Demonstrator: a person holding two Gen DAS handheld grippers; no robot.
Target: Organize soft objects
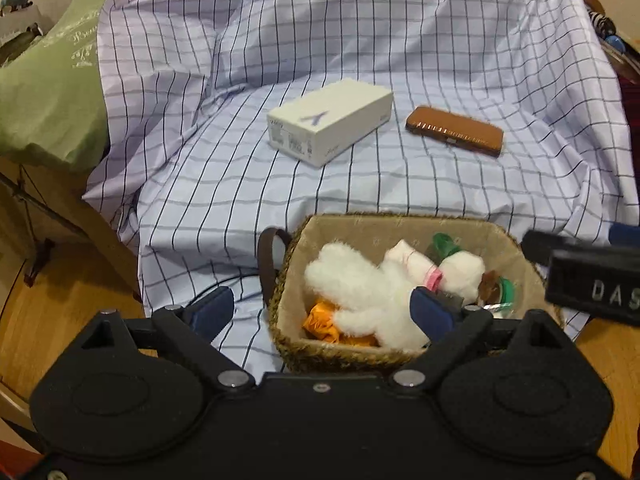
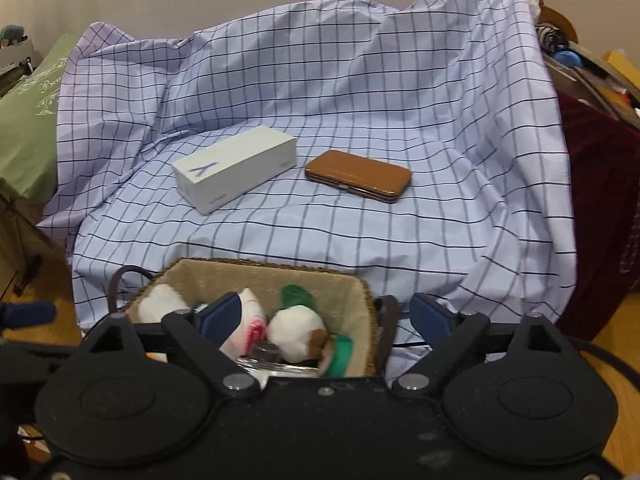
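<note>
Resting in basket [image 1: 400,232]: white plush toy [image 1: 360,292], long axis crosswise, with other soft bits. Both grippers, left [image 1: 324,312] and right [image 2: 328,320], hang empty just above basket, fingers apart; left nearer the plush

The orange item [image 1: 320,322] lies half buried under the white plush toy [image 1: 360,284], unidentifiable.

Soft, even indoor light w/ no hard glare; the checked cloth [image 1: 360,60] reads bright and a bit washed out, only faint shadows in its folds and beside the white box [image 1: 330,122]. Strong fisheye bend at the edges of both views, corners going dark. Right wrist view slightly blurred low down, esp. the toys in the basket [image 2: 360,312]; far background soft.
</note>
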